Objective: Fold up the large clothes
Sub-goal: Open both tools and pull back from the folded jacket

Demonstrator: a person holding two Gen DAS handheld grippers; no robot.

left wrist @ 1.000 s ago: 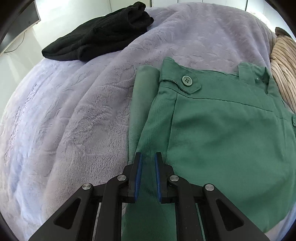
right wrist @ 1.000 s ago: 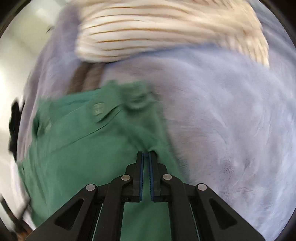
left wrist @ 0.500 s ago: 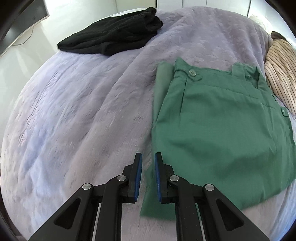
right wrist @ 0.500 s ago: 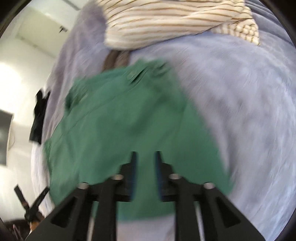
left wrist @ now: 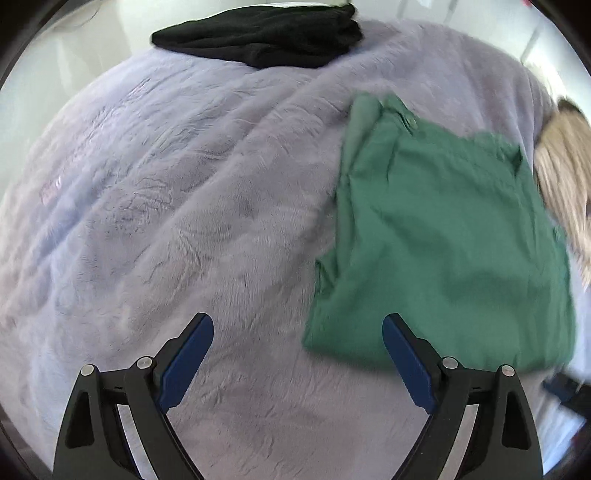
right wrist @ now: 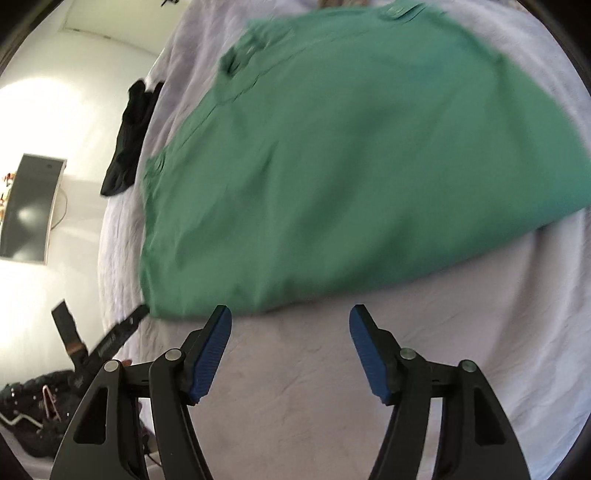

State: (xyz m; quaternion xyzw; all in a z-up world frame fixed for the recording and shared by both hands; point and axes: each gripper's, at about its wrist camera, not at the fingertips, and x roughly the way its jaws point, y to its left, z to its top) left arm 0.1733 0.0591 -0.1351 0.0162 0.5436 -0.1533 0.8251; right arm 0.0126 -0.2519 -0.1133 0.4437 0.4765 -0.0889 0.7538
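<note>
Left wrist view: the left gripper [left wrist: 297, 345] hangs over the bare grey plush blanket [left wrist: 166, 206], its blue-padded fingers [left wrist: 184, 360] spread wide and opening further, with nothing between them. A black garment [left wrist: 258, 33] lies bunched at the blanket's far edge. To the right lie the folded green trousers [left wrist: 443, 240], flat on the blanket, waistband button at the far end, the near corner just beyond the right-hand finger. A tan striped cloth [left wrist: 565, 192] lies just past the trousers at the right edge, blurred.

Right wrist view: at far left a dark screen [right wrist: 29, 206] hangs on the white wall, and the black garment [right wrist: 129, 136] sits on the blanket's edge. The green trousers [right wrist: 351, 166] fill the middle, blurred. The right gripper [right wrist: 290, 328] sits just short of their near edge, jaws parted and opening, touching no cloth, only blanket [right wrist: 480, 314] between its fingers [right wrist: 208, 360]
</note>
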